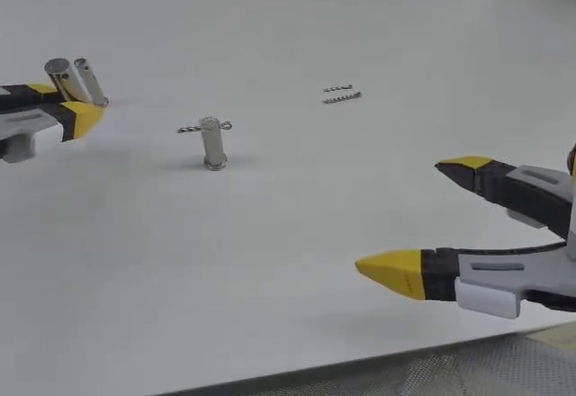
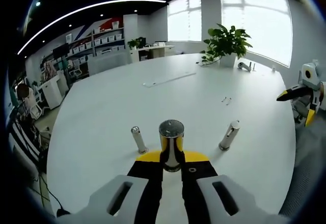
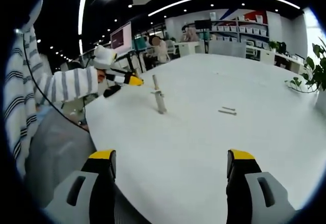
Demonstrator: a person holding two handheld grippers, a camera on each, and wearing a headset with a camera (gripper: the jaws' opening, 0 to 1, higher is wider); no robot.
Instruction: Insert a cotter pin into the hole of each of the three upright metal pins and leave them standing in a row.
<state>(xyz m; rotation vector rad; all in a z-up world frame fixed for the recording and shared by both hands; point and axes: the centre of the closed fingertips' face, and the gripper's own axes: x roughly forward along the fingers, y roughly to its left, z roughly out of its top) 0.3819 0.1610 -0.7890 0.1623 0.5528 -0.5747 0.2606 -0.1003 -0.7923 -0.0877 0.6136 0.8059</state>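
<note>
The left claw [image 2: 173, 158] is clamped on a silver cylindrical metal pin [image 2: 171, 140], left of a standing silver pin with a wire cotter pin through it [image 1: 213, 144] on the white desk [image 1: 270, 261]. Another bare silver pin [image 1: 87, 79] stands just beside the held one. Two loose wire cotter pins [image 1: 342, 95] lie to the standing pin's right. The right claw [image 1: 423, 216] gapes wide, holding nothing.

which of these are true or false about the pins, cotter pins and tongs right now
1. The left tongs are shut on a metal pin. True.
2. The right tongs hold a cotter pin. False: they are open and hold nothing.
3. Two loose cotter pins lie on the table. True.
4. Every metal pin has a cotter pin through it. False: the standing pin carries one, while two cotter pins lie loose.
</note>
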